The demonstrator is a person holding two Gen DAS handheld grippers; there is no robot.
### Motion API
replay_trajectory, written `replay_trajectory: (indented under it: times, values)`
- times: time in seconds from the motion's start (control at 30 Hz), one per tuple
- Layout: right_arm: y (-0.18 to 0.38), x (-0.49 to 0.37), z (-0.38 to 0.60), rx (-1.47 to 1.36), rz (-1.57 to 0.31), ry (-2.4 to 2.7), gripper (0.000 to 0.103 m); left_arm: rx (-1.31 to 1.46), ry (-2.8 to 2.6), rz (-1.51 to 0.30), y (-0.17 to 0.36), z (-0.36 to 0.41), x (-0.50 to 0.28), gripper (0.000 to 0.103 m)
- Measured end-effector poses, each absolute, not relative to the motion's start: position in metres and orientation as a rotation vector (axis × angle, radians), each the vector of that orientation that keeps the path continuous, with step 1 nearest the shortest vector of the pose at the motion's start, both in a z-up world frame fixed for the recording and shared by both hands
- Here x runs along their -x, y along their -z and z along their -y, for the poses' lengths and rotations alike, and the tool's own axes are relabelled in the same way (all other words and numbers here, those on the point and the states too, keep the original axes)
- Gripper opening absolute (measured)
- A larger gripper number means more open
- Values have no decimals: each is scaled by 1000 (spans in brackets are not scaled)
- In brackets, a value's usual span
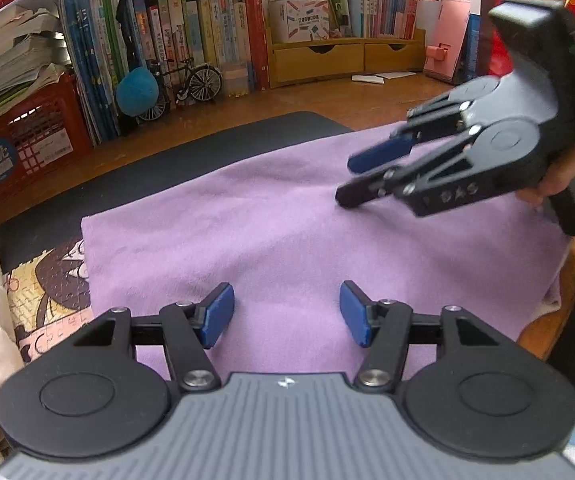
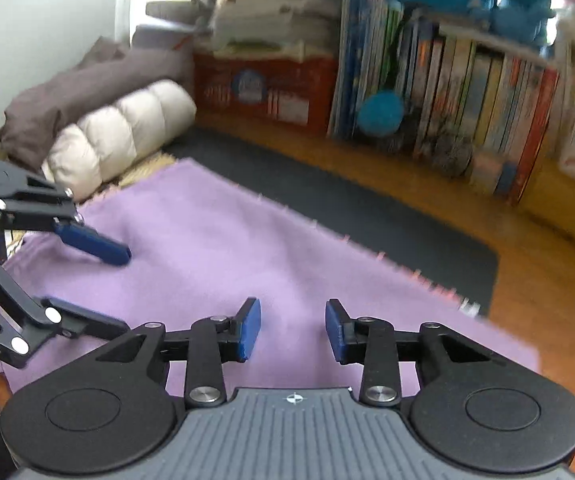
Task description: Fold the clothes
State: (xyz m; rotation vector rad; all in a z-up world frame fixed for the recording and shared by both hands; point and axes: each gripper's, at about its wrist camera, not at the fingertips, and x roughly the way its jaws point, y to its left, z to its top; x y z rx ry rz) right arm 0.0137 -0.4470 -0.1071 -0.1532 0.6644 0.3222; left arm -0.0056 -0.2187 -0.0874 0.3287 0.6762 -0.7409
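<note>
The row of upright colourful books [image 2: 467,96] is motion-blurred in the right wrist view, titles unreadable. The flat purple fleece cloth's [image 1: 271,224] near edge hides beneath the gripper bodies.

The left gripper [image 1: 287,314] fills the bottom of its own wrist view, its blue-padded fingers [image 1: 218,316] spread wide apart with nothing between them. The right gripper [image 2: 292,330] sits likewise at the bottom centre of its view, jaws parted and empty. In the left view's upper right, the right gripper points down-left with its lower fingertip lowest, and a hand [image 1: 559,180] grips its handle at the right edge.
</note>
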Motion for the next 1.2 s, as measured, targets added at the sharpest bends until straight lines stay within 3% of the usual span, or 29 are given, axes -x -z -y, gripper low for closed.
replay_trajectory:
  times: [0.13, 0.37, 0.53, 0.67, 0.8, 0.93, 1.03, 1.2]
  values:
    - [106, -12, 454, 88, -671, -333, 18, -344, 740, -695, 83, 216, 5, 65]
    - [99, -5, 465, 63, -650, -276, 6, -332, 837, -601, 49, 238, -5, 65]
    - [94, 0, 472, 46, -635, -235, 2, -373, 897, -686, 77, 262, -10, 66]
    - [90, 4, 477, 55, -620, -188, 2, -361, 894, -724, 75, 246, -7, 66]
    - [94, 6, 475, 263, -577, -49, 3, -376, 894, -735, 72, 237, -3, 66]
    - [87, 0, 464, 138, -594, -256, 10, -414, 891, -740, 70, 239, 2, 67]
    - [97, -8, 441, 233, -609, -292, 25, -416, 882, -741, 68, 238, 3, 67]
    - [111, -14, 441, 188, -657, -283, 27, -404, 878, -735, 68, 236, 6, 67]
